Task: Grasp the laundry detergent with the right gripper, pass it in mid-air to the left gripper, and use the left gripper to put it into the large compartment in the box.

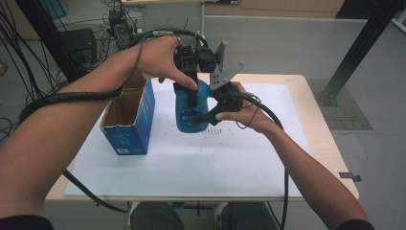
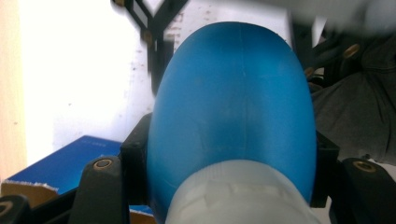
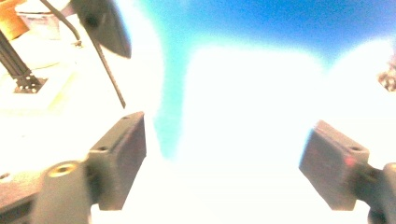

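Two grippers | your left gripper (image 1: 191, 98) squeezes the blue bottle (image 1: 191, 112), frame middle | your right gripper (image 1: 210, 117) jaws wide apart beside it | bottle label too blurry to read | blue box (image 1: 131, 127) at left, print unreadable

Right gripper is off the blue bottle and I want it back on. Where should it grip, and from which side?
Grip the blue bottle on its lower body, below the left gripper, which clamps its upper part from above. Come in level from the person's right, where the right gripper already waits with jaws apart. The body is broad and rounded, so open wide and span its widest sides.
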The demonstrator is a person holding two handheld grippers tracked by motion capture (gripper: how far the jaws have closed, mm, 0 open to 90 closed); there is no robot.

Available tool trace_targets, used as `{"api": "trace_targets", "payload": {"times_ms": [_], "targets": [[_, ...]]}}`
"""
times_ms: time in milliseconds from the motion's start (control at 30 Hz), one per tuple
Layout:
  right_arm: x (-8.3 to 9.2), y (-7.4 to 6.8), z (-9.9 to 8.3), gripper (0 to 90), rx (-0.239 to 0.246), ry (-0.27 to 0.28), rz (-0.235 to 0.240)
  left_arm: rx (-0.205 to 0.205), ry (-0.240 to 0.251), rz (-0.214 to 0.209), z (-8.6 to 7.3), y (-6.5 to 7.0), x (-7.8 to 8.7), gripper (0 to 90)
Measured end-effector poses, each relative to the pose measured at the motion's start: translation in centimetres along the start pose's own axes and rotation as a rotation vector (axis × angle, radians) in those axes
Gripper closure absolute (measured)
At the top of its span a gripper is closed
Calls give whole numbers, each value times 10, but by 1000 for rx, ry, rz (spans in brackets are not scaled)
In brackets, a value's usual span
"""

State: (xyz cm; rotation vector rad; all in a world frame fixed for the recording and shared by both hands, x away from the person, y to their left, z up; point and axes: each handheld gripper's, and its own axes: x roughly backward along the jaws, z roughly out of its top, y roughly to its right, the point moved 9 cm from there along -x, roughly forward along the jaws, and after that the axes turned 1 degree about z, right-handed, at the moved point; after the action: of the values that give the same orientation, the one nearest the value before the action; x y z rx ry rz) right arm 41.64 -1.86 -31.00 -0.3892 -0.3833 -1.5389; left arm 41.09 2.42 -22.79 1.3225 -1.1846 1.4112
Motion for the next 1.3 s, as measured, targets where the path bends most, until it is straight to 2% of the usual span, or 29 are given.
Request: {"api": "trace_targets", "payload": {"times_ms": [100,233,333,400,600,700,800,1000,1167,1300], "targets": [[7,4,-5,72,-53,-11,-27,32,-9,-6,-2,-4,2,378],[21,10,-9,19,-103,-19,-66,71,-8,-11,-6,-8,4,377],[35,12,-16,22,-99,-57,-109,107,-10,-15,-11,-12,6,377],[39,13,-19,21,-98,-74,-118,142,-7,-16,-14,-16,8,377],[62,16,-37,22,-112,-152,-165,258,0,0,-29,-28,19,377],[77,19,-47,23,-118,-200,-202,319,-11,7,-41,-34,28,377],[90,21,-54,25,-144,-224,-220,369,-16,12,-53,-40,36,377],[113,24,-66,28,-191,-256,-255,496,-7,27,-79,-53,55,377],[130,25,-75,31,-226,-284,-277,641,-2,32,-102,-63,71,377],[141,26,-79,32,-236,-305,-293,728,-6,35,-118,-69,79,377]]}}
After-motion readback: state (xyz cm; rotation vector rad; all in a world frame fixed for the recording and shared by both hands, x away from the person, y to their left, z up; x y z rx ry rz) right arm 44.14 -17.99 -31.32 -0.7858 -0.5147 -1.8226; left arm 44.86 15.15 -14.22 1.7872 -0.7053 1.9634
